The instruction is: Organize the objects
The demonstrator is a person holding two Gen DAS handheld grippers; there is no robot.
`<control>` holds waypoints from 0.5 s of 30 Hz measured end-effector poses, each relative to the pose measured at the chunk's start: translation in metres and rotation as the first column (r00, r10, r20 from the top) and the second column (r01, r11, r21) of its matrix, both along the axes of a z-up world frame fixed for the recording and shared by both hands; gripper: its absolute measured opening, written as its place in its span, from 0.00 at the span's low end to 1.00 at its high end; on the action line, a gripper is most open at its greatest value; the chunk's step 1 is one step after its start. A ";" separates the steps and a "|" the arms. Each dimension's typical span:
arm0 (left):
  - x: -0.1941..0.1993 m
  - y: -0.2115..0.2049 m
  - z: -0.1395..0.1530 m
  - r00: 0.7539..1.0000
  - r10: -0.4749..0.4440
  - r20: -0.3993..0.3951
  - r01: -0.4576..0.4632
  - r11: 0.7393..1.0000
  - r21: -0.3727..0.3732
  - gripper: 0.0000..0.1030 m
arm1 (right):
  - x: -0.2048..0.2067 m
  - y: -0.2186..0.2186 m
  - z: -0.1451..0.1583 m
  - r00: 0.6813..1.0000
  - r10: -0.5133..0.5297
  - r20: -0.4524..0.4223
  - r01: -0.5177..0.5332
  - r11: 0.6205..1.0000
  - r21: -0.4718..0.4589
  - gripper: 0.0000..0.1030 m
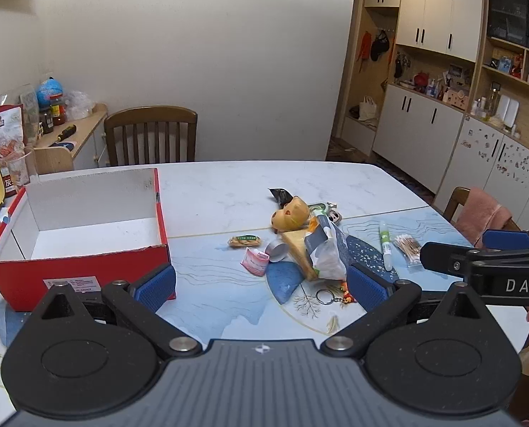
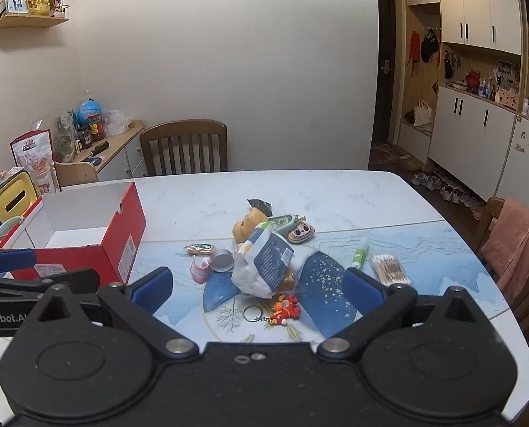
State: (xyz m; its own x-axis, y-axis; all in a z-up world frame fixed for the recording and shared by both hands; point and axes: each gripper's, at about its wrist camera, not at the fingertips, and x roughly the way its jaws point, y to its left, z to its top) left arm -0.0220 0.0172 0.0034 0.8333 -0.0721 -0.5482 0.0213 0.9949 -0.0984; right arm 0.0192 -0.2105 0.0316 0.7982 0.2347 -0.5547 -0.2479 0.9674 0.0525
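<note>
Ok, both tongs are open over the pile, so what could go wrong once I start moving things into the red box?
The plastic bag lies on other items in the pile, so lifting it may shift or scatter them. The keyring lies flat, so it may slip the pads. The box is empty and may slide if bumped.

A lived-in home dining room: a table [image 2: 335, 192] with wooden chairs [image 2: 184, 147] around it, white cupboards [image 2: 474, 135] beyond its right end, shoes [image 2: 442, 186] lined below them.
</note>
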 end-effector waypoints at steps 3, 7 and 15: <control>-0.002 0.001 0.001 1.000 -0.003 0.005 0.003 1.000 -0.002 1.00 | 0.000 0.001 0.000 1.000 -0.010 -0.001 0.010 1.000 -0.003 0.99; -0.003 0.003 0.002 1.000 -0.003 0.007 0.003 1.000 -0.008 1.00 | -0.002 0.002 0.000 1.000 -0.020 -0.004 0.020 1.000 -0.001 0.99; -0.005 0.008 0.004 1.000 0.001 0.014 -0.001 1.000 -0.011 1.00 | -0.006 0.009 0.004 1.000 -0.015 0.017 0.015 1.000 -0.013 0.98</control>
